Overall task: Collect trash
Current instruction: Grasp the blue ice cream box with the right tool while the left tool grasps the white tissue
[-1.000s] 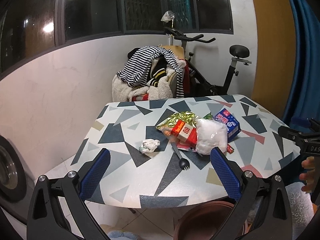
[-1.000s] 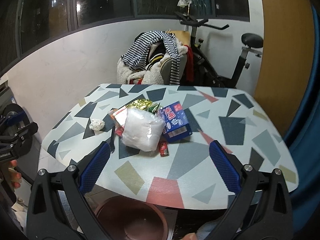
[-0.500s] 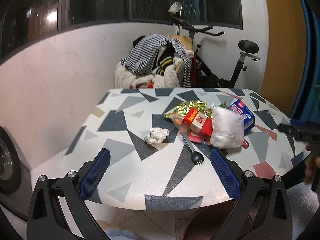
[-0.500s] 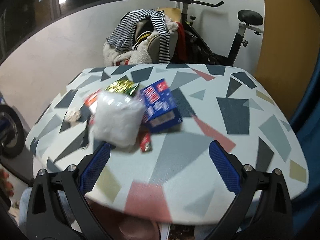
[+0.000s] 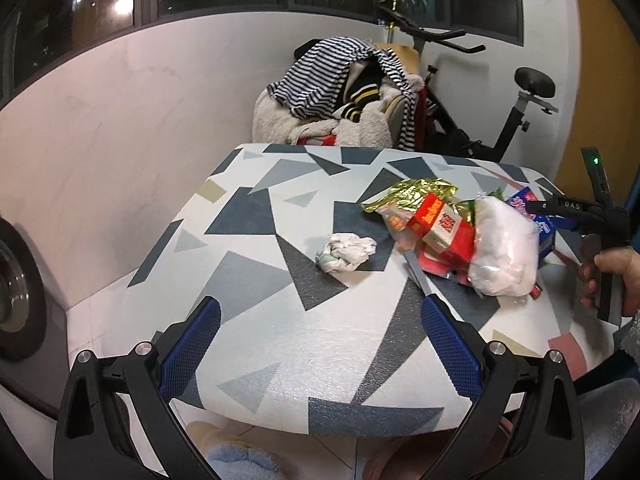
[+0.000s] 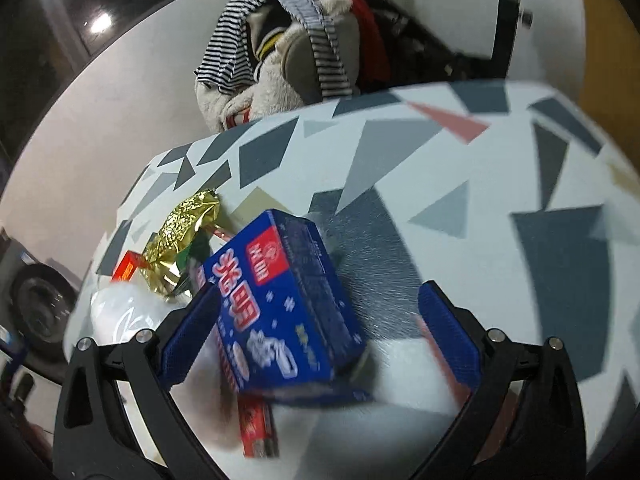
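Observation:
A pile of trash lies on the patterned table (image 5: 280, 344). It holds a crumpled tissue (image 5: 346, 254), a gold wrapper (image 5: 408, 196), a red box (image 5: 438, 226), a white plastic bag (image 5: 502, 252) and a black utensil (image 5: 418, 276). My left gripper (image 5: 320, 312) is open above the table's near edge, short of the tissue. My right gripper (image 6: 320, 298) is open low over the table, with the blue box (image 6: 276, 308) between its fingers, nearer the left one. The gold wrapper (image 6: 184, 236) and the white bag (image 6: 116, 316) lie left of the box. A red wrapper (image 6: 258, 428) pokes out beneath it.
A chair heaped with striped clothes (image 5: 340, 92) stands behind the table, beside an exercise bike (image 5: 520, 120). A washing machine drum (image 5: 12, 292) is at the far left. A hand (image 5: 612, 276) holds the right gripper's handle at the table's right side.
The right gripper has dropped and moved in on the blue box, which now sits between its fingers. The left gripper has come closer to the table and the tissue.

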The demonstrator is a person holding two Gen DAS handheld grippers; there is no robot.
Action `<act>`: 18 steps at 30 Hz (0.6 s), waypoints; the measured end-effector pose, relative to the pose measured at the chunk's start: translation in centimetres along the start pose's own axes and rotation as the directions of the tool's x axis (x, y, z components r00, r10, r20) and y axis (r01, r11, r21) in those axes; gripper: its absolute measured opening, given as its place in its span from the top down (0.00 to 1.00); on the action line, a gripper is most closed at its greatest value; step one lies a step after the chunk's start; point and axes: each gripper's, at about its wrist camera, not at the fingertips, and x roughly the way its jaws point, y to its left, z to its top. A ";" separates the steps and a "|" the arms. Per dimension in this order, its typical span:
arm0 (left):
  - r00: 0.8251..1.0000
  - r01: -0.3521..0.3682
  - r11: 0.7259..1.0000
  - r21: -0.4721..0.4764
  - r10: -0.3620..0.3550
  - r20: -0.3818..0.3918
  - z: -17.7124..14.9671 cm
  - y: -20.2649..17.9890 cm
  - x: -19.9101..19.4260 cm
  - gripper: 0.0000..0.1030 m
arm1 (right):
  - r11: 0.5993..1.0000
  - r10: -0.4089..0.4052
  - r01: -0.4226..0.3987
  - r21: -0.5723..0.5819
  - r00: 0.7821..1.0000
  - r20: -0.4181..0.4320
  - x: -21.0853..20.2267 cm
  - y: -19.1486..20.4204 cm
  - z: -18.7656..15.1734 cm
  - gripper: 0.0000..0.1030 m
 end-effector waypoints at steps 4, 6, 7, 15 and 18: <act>1.000 -0.002 1.000 -0.012 0.002 -0.012 0.1 0.2 0.7 0.05 | 0.985 0.137 -0.131 0.109 0.989 -0.056 1.8 -1.2 -0.4 0.19; 1.000 -0.007 1.000 -0.010 0.007 -0.015 0.1 0.1 0.8 0.05 | 0.974 0.180 -0.171 0.150 0.982 -0.053 1.5 -1.2 -0.6 0.32; 1.000 -0.009 1.000 -0.009 0.009 -0.016 0.0 0.0 0.8 0.05 | 0.974 0.173 -0.166 0.152 0.984 -0.040 0.8 -1.0 -0.7 0.38; 0.999 0.020 0.999 -0.041 -0.021 -0.030 0.4 -0.2 1.1 0.09 | 0.999 -0.018 0.023 -0.035 0.989 0.150 -6.5 1.3 -0.6 0.58; 0.998 0.037 0.998 -0.052 -0.040 -0.041 0.7 -0.3 1.5 0.14 | 0.972 -0.162 0.194 -0.135 0.963 0.215 -8.3 2.5 -0.9 0.58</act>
